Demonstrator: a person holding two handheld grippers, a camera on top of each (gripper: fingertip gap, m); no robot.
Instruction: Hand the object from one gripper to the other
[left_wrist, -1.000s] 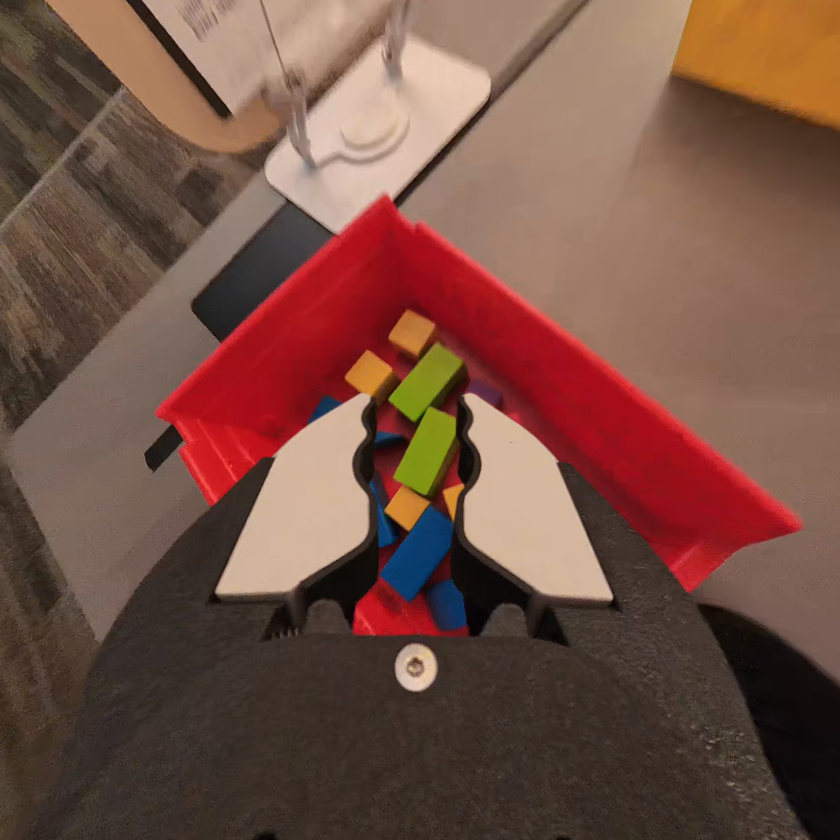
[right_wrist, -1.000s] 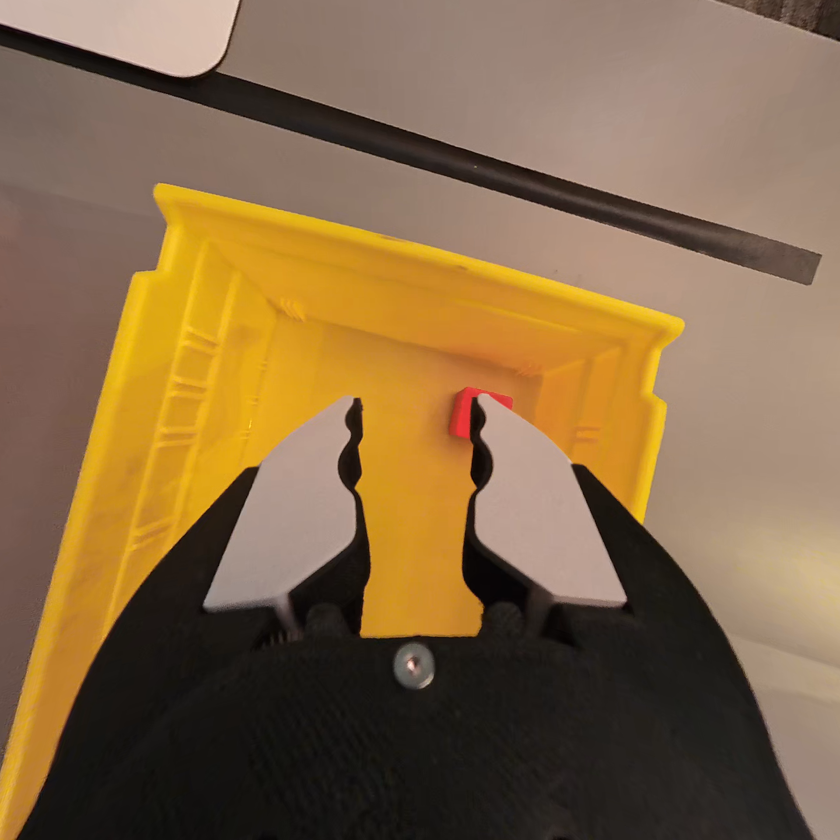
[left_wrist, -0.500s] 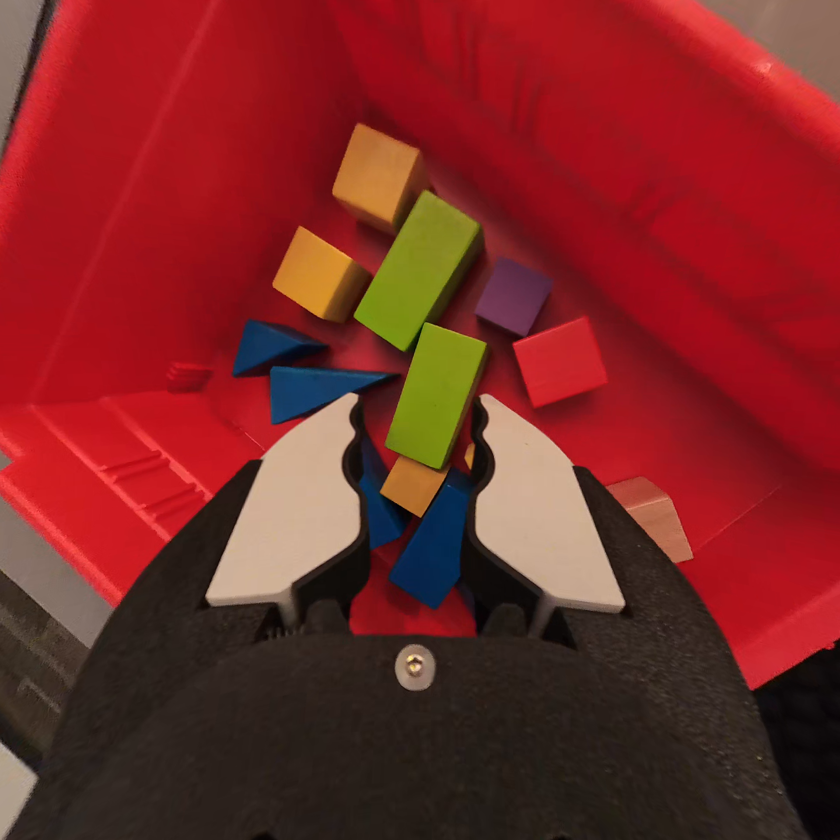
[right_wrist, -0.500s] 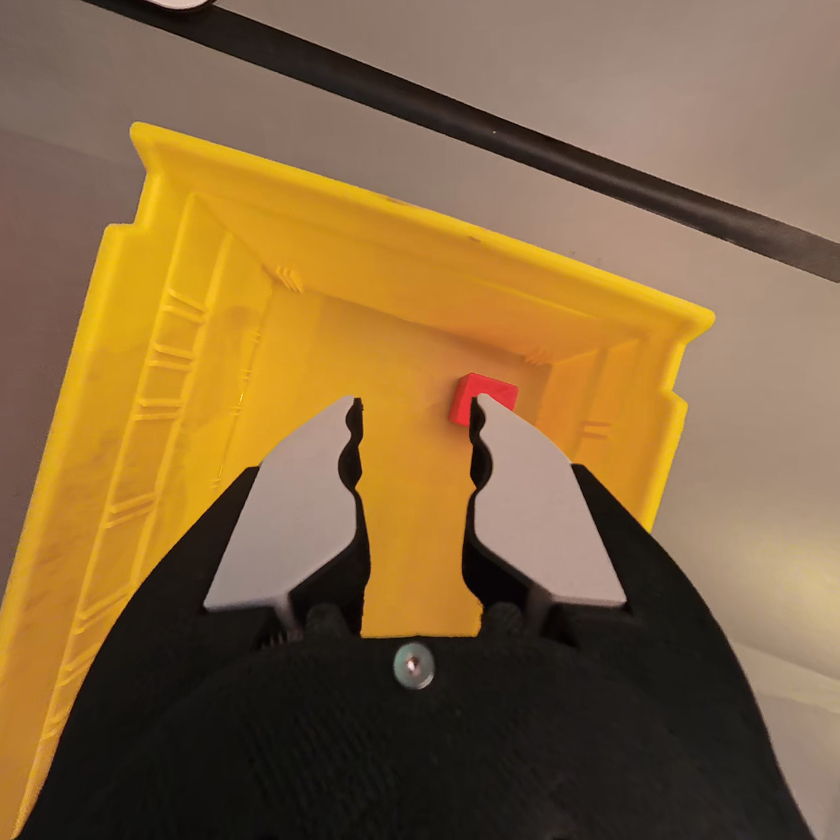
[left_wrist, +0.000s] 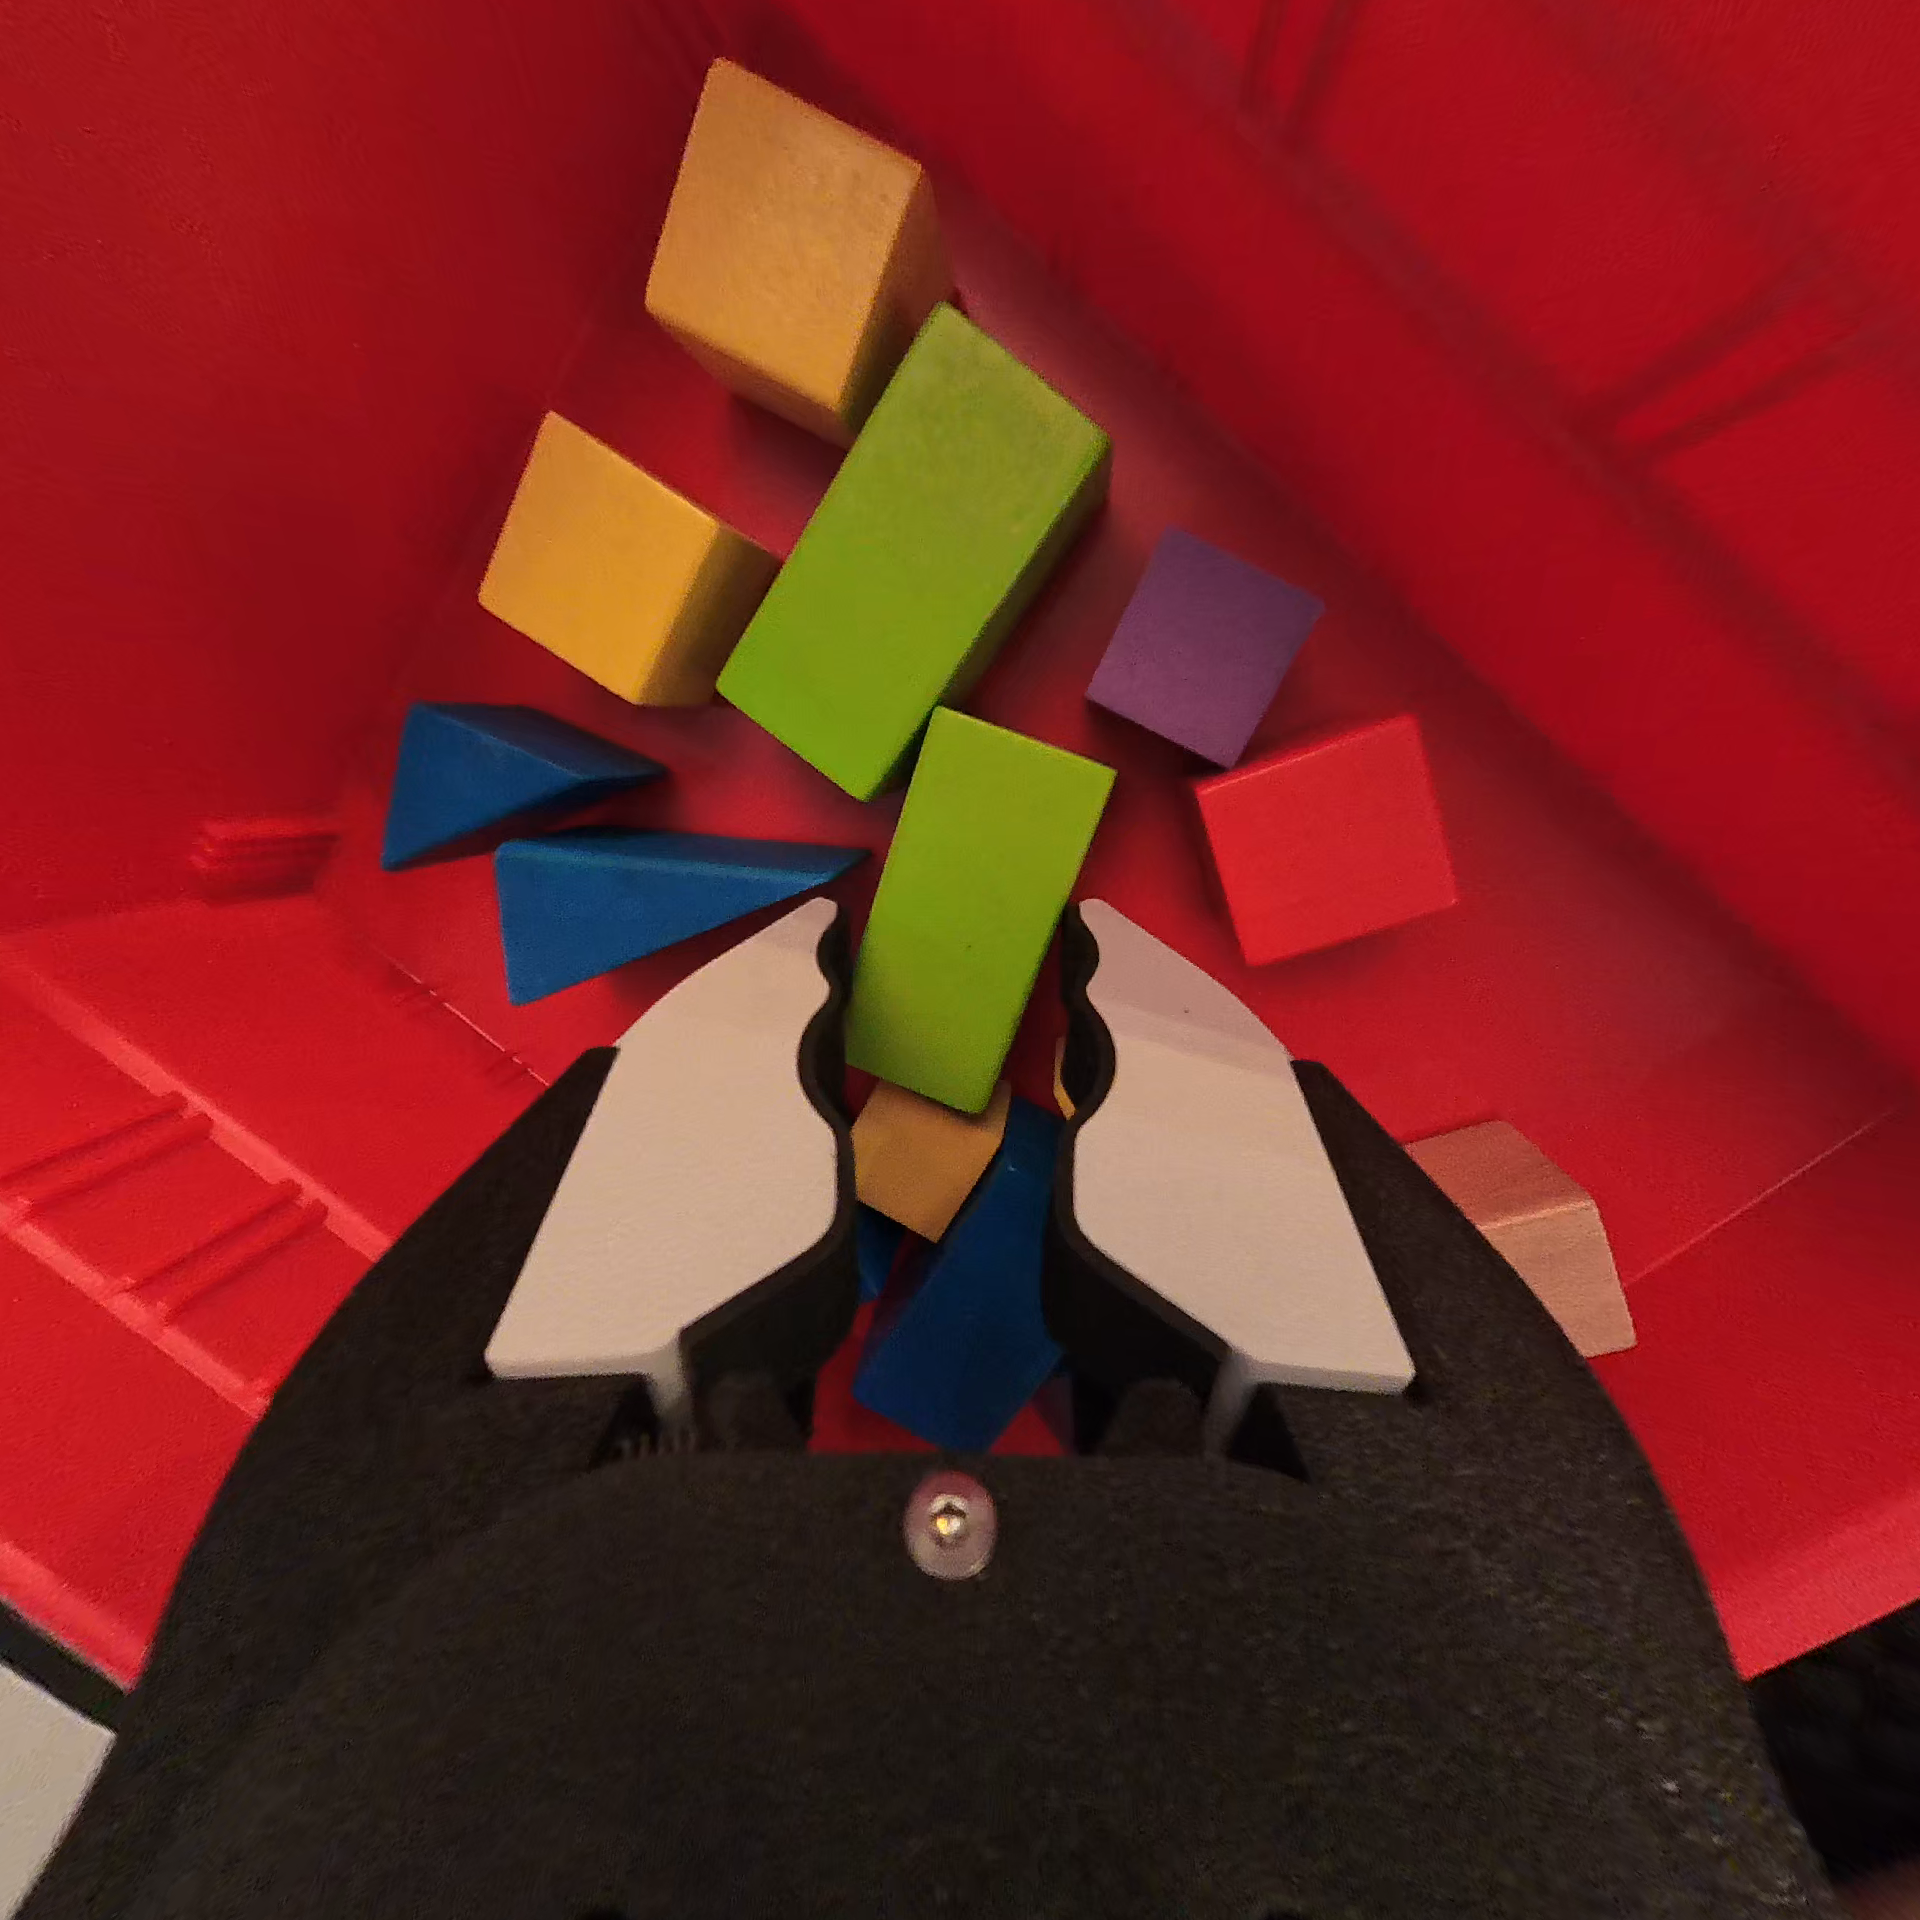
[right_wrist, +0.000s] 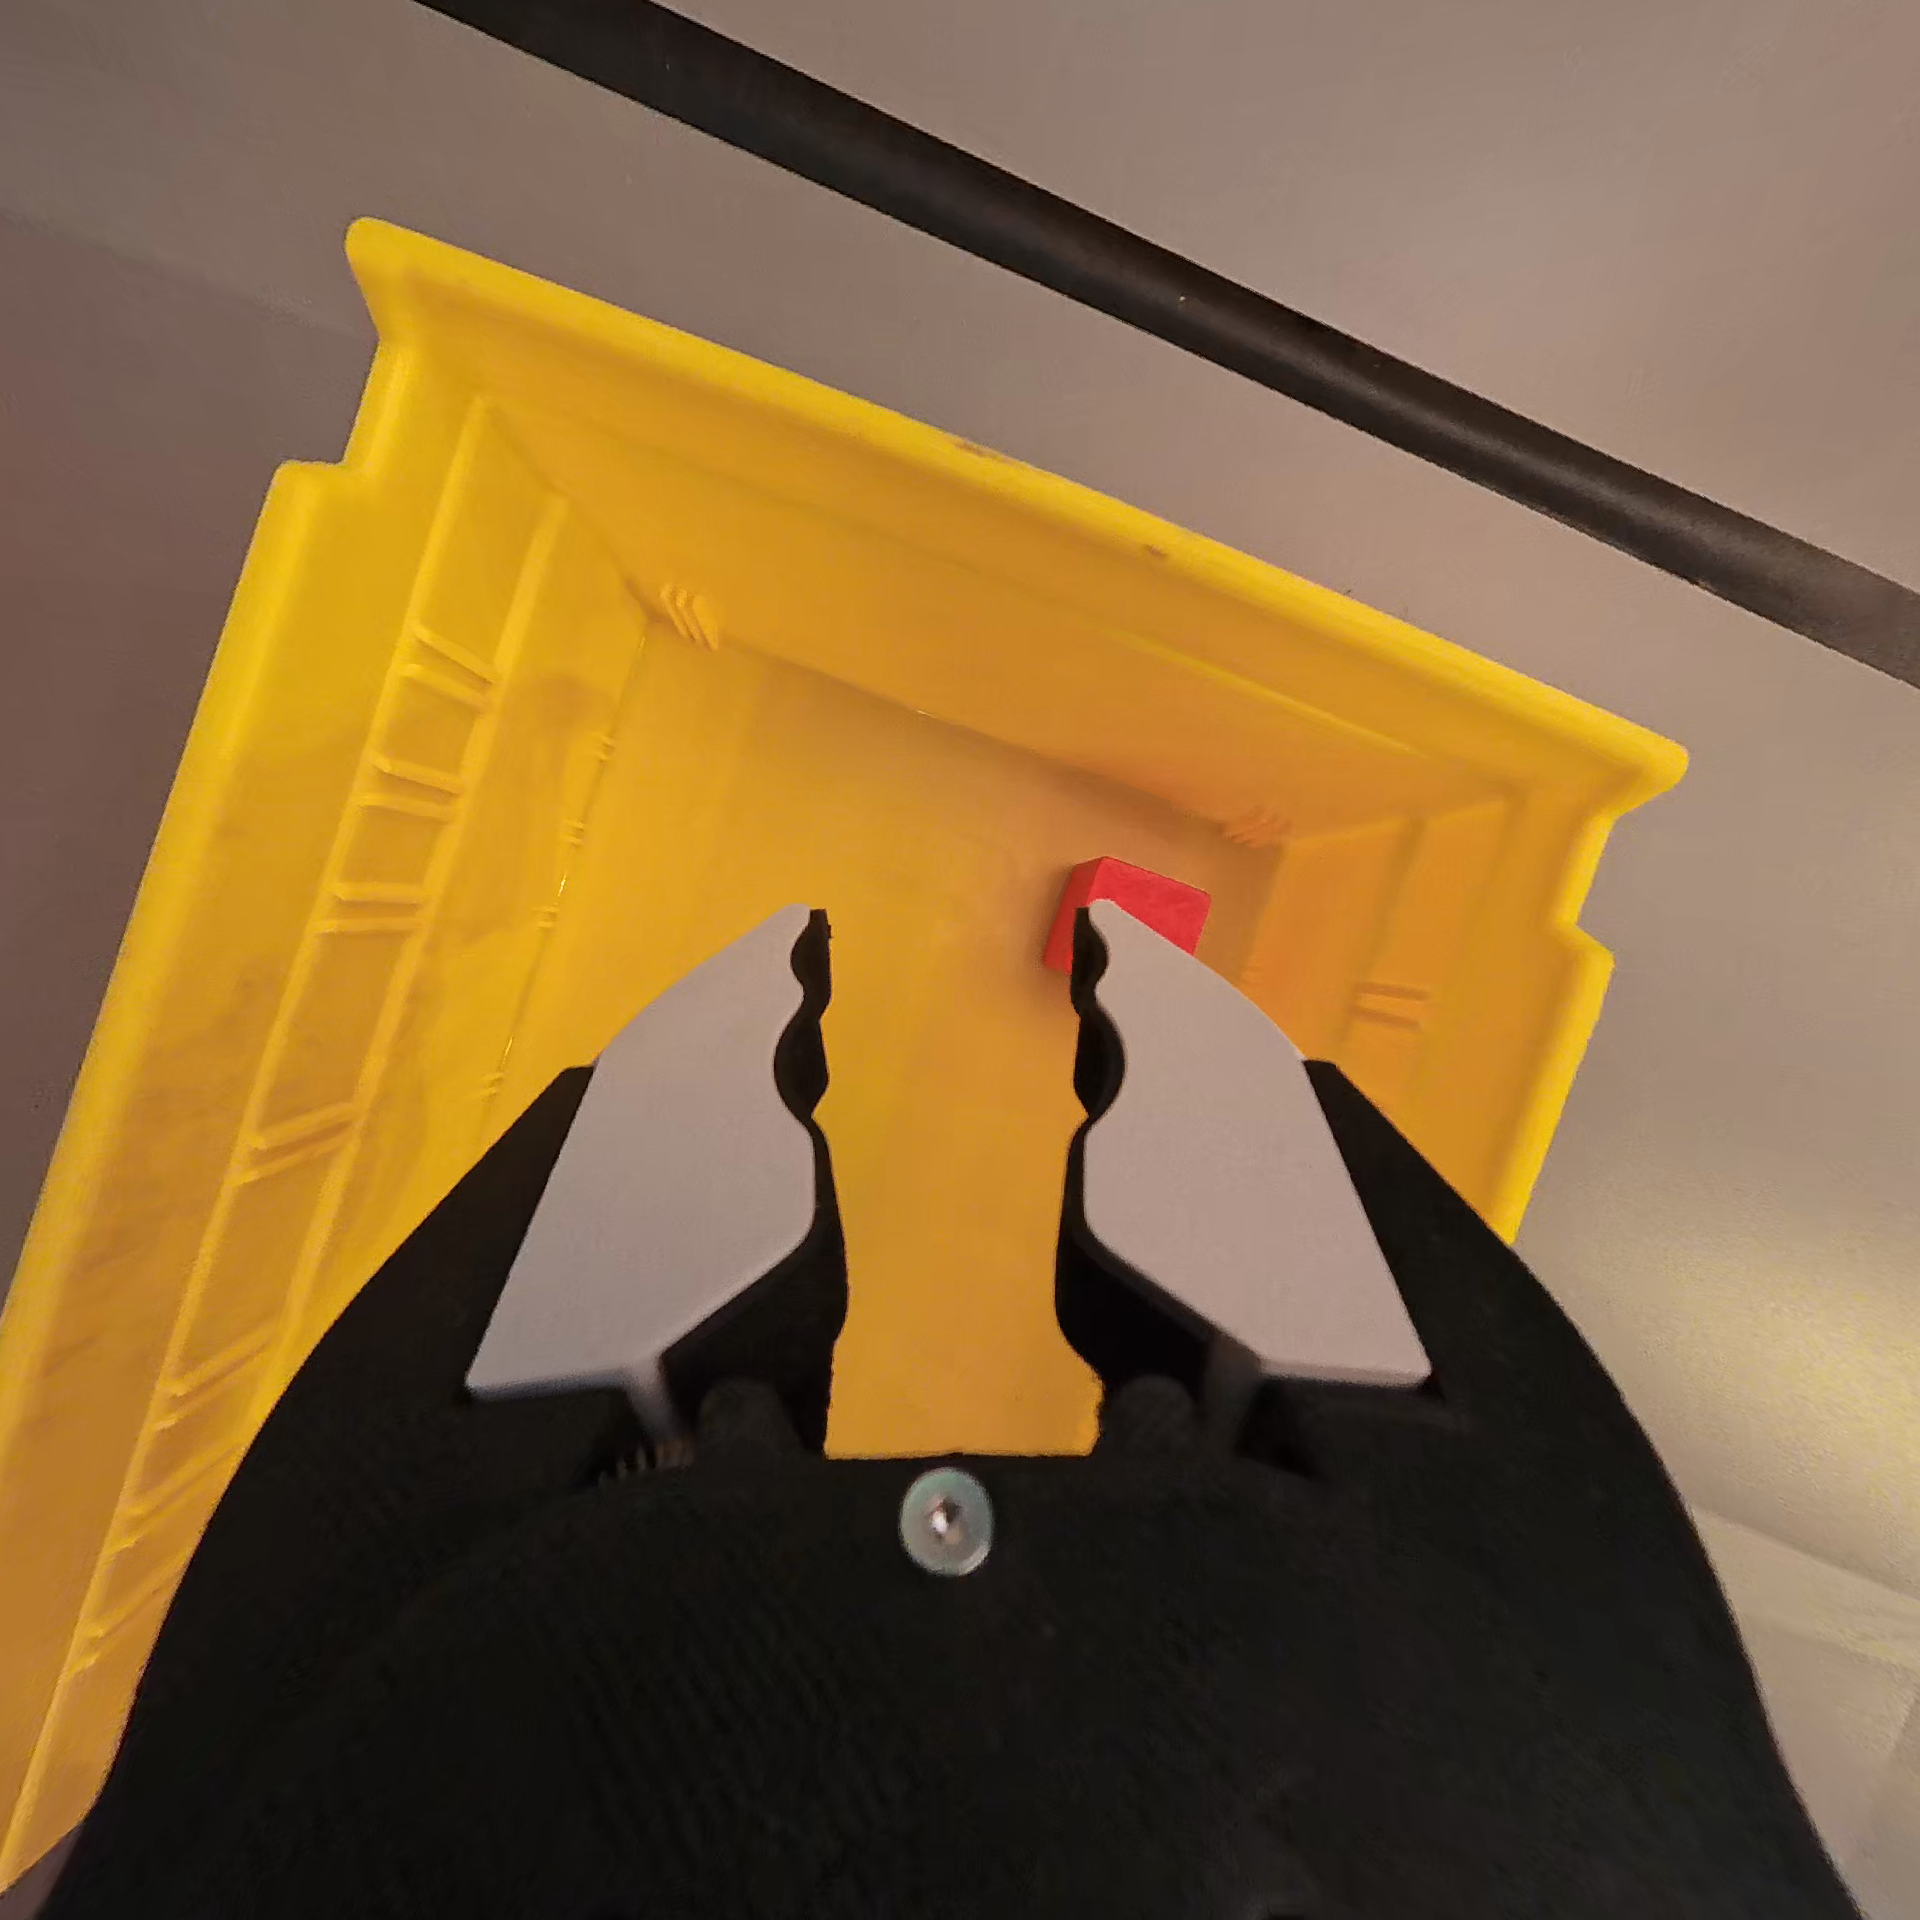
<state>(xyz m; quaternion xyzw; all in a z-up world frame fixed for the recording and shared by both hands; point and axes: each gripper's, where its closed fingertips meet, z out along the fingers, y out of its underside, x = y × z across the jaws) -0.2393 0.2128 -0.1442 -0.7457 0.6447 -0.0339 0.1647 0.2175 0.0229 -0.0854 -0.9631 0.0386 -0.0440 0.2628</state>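
In the left wrist view my left gripper (left_wrist: 951, 920) is open and low inside a red bin (left_wrist: 260, 312). Its fingertips stand on either side of the near end of a green rectangular block (left_wrist: 982, 894), with small gaps on both sides. A second green block (left_wrist: 914, 551) lies just beyond it. In the right wrist view my right gripper (right_wrist: 951, 925) is open and empty above a yellow bin (right_wrist: 727, 644). A small red block (right_wrist: 1138, 899) lies at the far right of the bin's floor, partly behind my right fingertip (right_wrist: 1117, 935).
The red bin also holds two orange cubes (left_wrist: 613, 561), two blue wedges (left_wrist: 634, 899), a purple cube (left_wrist: 1200, 644), a red cube (left_wrist: 1325, 836), a pale pink block (left_wrist: 1527, 1231), and a small orange and a blue block between my fingers. A black strip (right_wrist: 1351, 384) crosses the grey table beyond the yellow bin.
My left gripper has dropped from above the table into the red bin and closed in on the near green block. My right gripper has shifted slightly over the yellow bin and stayed open.
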